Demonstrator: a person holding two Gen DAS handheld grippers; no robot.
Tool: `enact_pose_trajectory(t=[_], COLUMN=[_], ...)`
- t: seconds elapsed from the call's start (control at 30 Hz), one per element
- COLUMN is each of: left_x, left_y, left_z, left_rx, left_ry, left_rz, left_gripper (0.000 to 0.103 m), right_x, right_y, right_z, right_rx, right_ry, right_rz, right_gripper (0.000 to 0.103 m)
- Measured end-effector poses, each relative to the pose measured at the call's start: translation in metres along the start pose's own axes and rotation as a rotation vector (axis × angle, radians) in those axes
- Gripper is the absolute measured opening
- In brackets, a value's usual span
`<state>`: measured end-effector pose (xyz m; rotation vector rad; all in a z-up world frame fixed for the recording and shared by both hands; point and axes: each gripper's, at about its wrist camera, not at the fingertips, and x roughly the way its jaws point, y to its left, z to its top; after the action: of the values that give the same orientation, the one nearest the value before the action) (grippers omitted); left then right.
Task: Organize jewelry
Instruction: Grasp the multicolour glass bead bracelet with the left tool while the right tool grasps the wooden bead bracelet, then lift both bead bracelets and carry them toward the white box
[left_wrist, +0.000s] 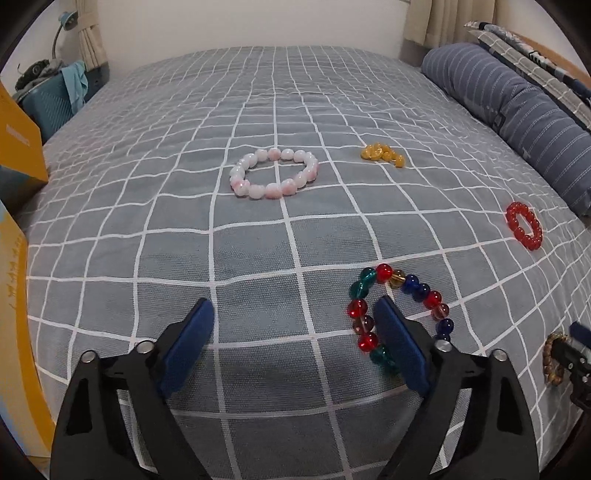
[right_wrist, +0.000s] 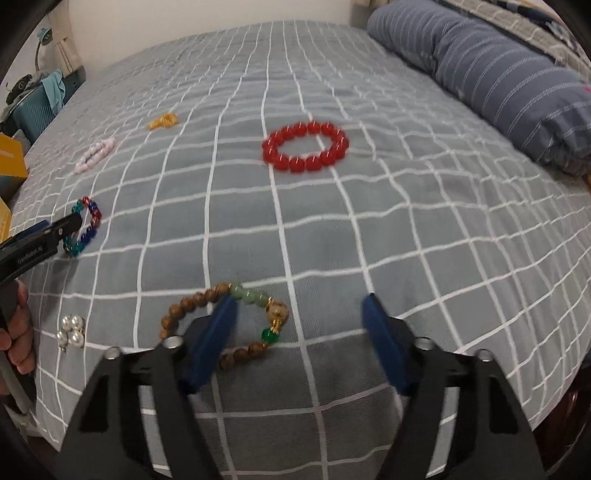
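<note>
Pearl cluster (right_wrist: 71, 331): we see it lying on the bed (right_wrist: 332, 229) at the near left edge.
Left tongs (left_wrist: 293, 325): we hold them spread wide, their right pad inside the multicoloured bead bracelet (left_wrist: 397, 314) ring.
Pink-white bracelet (left_wrist: 274, 173): farther up the bed, with the yellow bead pile (left_wrist: 382, 154) to its right.
Right tongs (right_wrist: 297, 314): wide apart too, left pad inside the wooden bracelet (right_wrist: 221, 325) loop.
Red bracelet (right_wrist: 305, 146): flat beyond, near the striped pillow (right_wrist: 498, 81).
</note>
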<state>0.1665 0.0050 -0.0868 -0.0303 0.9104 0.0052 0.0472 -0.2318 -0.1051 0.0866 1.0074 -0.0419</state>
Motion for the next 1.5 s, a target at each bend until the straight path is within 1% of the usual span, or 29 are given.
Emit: enact_pose_trajectory(t=[0.03, 0.07, 0.13, 0.17, 0.2, 0.23, 0.27, 0.3, 0.33, 0.4, 0.43, 0.47, 0.53, 0.67, 1.0, 1.37, 1.5], left_x=[0.000, -0.001, -0.002, -0.003, -0.003, -0.004, -0.005, -0.005, -0.006, -0.007, -0.008, -0.008, -0.010, -0.018, -0.040, -0.071, -0.083], left_y=[0.001, 0.001, 0.001, 0.001, 0.001, 0.002, 0.002, 0.003, 0.004, 0.006, 0.007, 0.006, 0.006, 0.005, 0.006, 0.006, 0.005], left_z=[0.000, 0.001, 0.001, 0.001, 0.001, 0.002, 0.002, 0.003, 0.003, 0.004, 0.004, 0.004, 0.005, 0.007, 0.016, 0.029, 0.033], left_rx=[-0.006, -0.007, -0.004, -0.003, -0.003, -0.003, -0.005, -0.009, -0.013, -0.020, -0.021, -0.020, -0.019, -0.019, -0.025, -0.028, -0.022], left_ry=[0.000, 0.002, 0.007, 0.010, 0.014, 0.018, 0.023, 0.028, 0.033, 0.046, 0.048, 0.052, 0.057, 0.061, 0.038, 0.011, 0.000], left_rz=[-0.005, -0.009, -0.013, -0.014, -0.018, -0.022, -0.024, -0.029, -0.033, -0.043, -0.044, -0.045, -0.048, -0.054, -0.069, -0.103, -0.102], left_gripper=[0.074, 0.070, 0.056, 0.052, 0.045, 0.037, 0.033, 0.025, 0.019, 0.011, 0.010, 0.009, 0.009, 0.009, 0.009, 0.009, 0.009], right_x=[0.000, 0.000, -0.001, -0.002, -0.003, -0.004, -0.004, -0.004, -0.005, -0.006, -0.006, -0.007, -0.010, -0.016, -0.040, -0.064, -0.073], right_y=[0.000, 0.000, 0.002, 0.003, 0.005, 0.005, 0.005, 0.005, 0.004, 0.001, 0.000, 0.000, -0.001, -0.001, 0.002, 0.008, 0.010], right_z=[-0.001, -0.001, -0.002, -0.002, -0.002, -0.002, -0.002, -0.002, -0.002, -0.001, -0.001, -0.001, -0.001, 0.001, 0.010, 0.021, 0.026], right_rx=[0.003, 0.003, -0.001, -0.005, -0.011, -0.014, -0.015, -0.014, -0.011, -0.003, 0.000, 0.003, 0.006, 0.008, 0.009, 0.003, 0.002], right_ry=[-0.001, -0.001, 0.000, 0.000, 0.000, 0.001, 0.001, 0.002, 0.002, 0.004, 0.006, 0.006, 0.003, -0.006, -0.050, -0.097, -0.113], right_rz=[0.009, 0.020, 0.034, 0.032, 0.032, 0.032, 0.029, 0.025, 0.023, 0.024, 0.028, 0.030, 0.027, 0.031, 0.048, 0.060, 0.061], right_gripper=[0.056, 0.049, 0.041, 0.037, 0.034, 0.030, 0.025, 0.023, 0.020, 0.017, 0.016, 0.013, 0.011, 0.011, 0.011, 0.011, 0.011])
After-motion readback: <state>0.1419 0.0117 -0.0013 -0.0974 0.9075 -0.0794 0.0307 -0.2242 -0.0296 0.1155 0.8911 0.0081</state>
